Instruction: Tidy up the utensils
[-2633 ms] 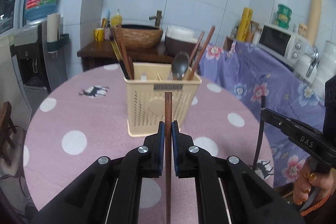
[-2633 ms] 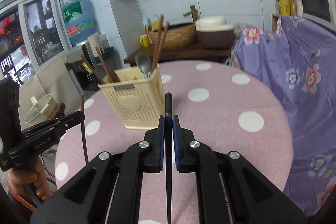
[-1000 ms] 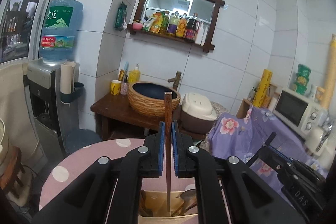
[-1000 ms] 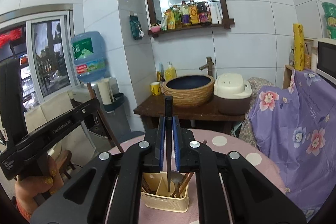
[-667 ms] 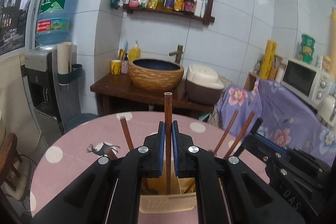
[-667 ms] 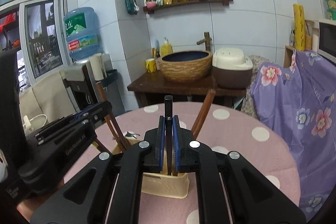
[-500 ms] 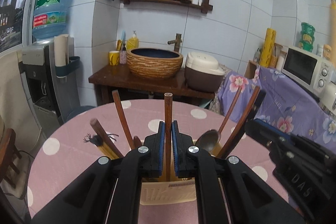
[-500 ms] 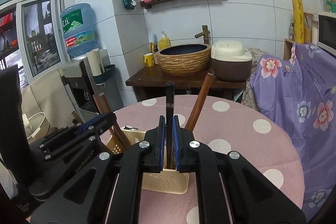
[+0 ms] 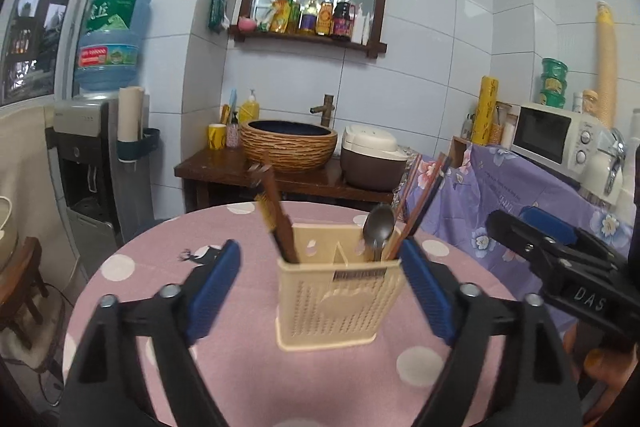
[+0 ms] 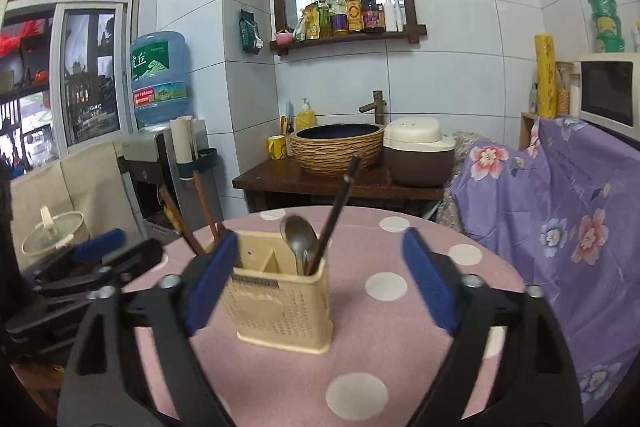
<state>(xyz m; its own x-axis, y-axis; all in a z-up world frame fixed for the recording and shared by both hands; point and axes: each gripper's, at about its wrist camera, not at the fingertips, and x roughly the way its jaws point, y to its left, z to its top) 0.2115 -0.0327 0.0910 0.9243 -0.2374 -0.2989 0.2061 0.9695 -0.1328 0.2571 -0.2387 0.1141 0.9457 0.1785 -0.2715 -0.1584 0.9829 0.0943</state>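
Note:
A cream perforated utensil holder [image 9: 340, 297] stands upright on the pink polka-dot round table [image 9: 248, 359]; it also shows in the right wrist view [image 10: 282, 307]. Brown chopsticks [image 9: 276, 215] lean in its left compartment. A metal spoon [image 9: 378, 227] and more chopsticks [image 9: 420, 199] stand in its right compartment. My left gripper [image 9: 320, 291] is open and empty, its blue pads either side of the holder. My right gripper [image 10: 318, 277] is open and empty just above and behind the holder. The right gripper shows at the right of the left wrist view [image 9: 560, 267].
A wooden stand with a woven basin [image 9: 290, 145] and a rice cooker [image 9: 374, 163] is behind the table. A water dispenser [image 9: 104, 131] stands at the left. A purple floral cloth [image 10: 560, 195] covers a counter with a microwave [image 9: 556, 135] at the right.
Both grippers have opened and let go of their chopsticks, which now stand in the holder. Both grippers have drawn back a little from the holder.

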